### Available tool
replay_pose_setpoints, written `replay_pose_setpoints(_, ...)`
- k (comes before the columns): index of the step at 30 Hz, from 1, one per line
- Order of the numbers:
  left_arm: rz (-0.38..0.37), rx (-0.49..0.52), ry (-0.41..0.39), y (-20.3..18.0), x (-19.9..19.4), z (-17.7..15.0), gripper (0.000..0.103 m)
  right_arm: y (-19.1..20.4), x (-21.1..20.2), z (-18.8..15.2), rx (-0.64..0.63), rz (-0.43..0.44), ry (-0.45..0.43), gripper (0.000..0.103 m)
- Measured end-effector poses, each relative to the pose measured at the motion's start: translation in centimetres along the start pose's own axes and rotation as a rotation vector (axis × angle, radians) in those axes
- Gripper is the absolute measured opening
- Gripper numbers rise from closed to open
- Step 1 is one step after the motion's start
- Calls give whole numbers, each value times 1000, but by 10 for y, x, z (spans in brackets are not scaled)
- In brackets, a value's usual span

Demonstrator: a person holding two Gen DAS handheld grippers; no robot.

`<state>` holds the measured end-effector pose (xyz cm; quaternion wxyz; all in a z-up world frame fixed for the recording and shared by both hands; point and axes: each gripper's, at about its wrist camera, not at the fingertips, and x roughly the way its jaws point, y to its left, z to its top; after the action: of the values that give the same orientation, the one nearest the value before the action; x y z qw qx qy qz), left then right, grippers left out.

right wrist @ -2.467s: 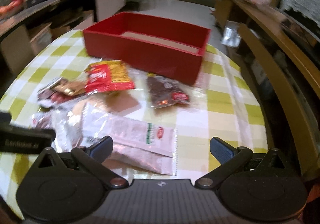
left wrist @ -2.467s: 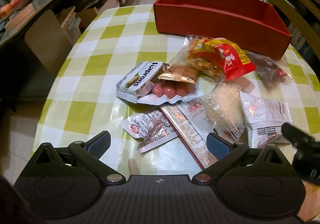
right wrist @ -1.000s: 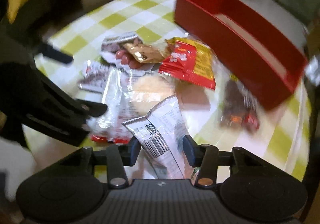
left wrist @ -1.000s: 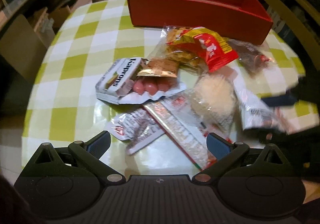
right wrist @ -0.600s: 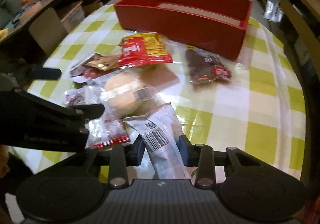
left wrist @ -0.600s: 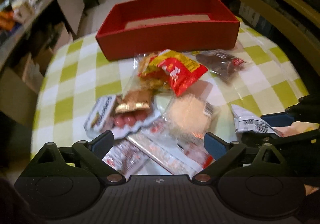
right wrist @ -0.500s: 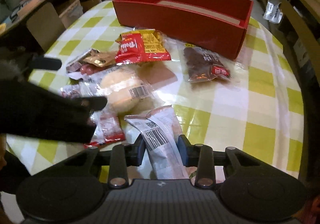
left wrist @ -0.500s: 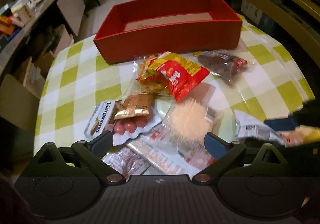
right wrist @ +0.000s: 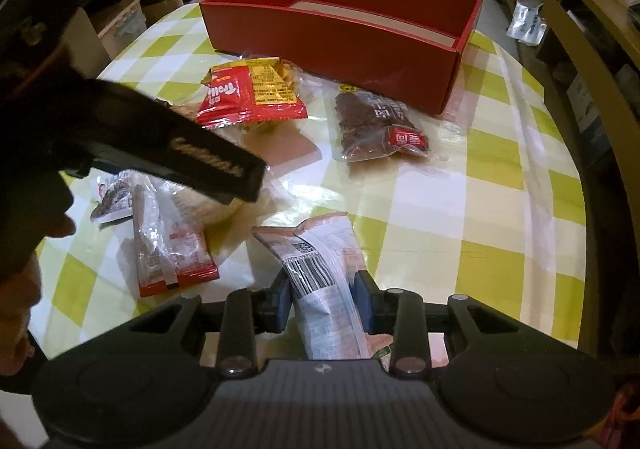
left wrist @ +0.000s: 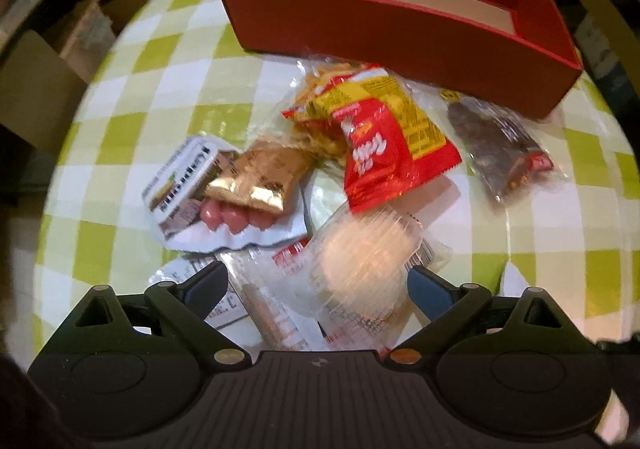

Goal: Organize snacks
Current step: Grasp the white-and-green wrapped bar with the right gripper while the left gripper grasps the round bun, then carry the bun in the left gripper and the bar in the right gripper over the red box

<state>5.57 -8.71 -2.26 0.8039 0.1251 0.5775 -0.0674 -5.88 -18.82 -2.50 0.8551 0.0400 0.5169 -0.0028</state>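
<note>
Jaws of the right gripper [right wrist: 322, 299] are closing on a white barcoded packet [right wrist: 320, 269], which the pads already pinch. Left gripper [left wrist: 314, 285] stands open over the round clear-wrapped cake [left wrist: 364, 257]. Red box [right wrist: 340, 29] waits empty at twelve o'clock. Slippery film may slide free during the lift if the pinch is shallow.

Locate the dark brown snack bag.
In the right wrist view the dark brown snack bag lies flat on the checked tablecloth, just in front of the red box, right of the red-and-yellow packet.
</note>
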Motion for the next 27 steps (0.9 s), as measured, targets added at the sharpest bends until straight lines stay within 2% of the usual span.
replay_pose_setpoints(4, 58, 29, -24, -13, -2, 12, 99, -4, 2, 3, 16, 12, 6, 40)
replay_pose_setpoints(9, 62, 150, -16, -27, 5, 3, 97, -12, 2, 3, 34, 23, 17, 40)
replay_pose_setpoints(10, 55, 179, -19, -28, 4, -2, 95, -12, 2, 3, 32, 23, 19, 40)
replay_pose_setpoints(12, 44, 227, -15, -29, 4, -12, 76, -11, 4, 3, 25, 20, 21, 40)
replay_pose_setpoints(14, 44, 257, 5, -25, 5, -20, 67, -10, 4, 3, 22, 19, 23, 40)
replay_pose_setpoints(20, 4, 329, 13, -13, 0, -39, 69, -2, 4, 4, 0, 21, 27, 40)
replay_pose_setpoints(22, -5, 346, 20, -10, 3, -39, 76, 2, 4, 6, -6, 22, 30, 40)
replay_pose_setpoints(23, 11, 344, 19, -9, 5, -39, 89, 4, 4, 7, -8, 20, 32, 40)
replay_pose_setpoints(24, 28, 341, 11, -9, 6, -40, 93, 5, 5, 7, -12, 15, 38, 40)
replay_pose_setpoints(27, 32, 331, 17, -5, 13, -46, 91, 9, 8, 7, -23, -2, 41, 41)
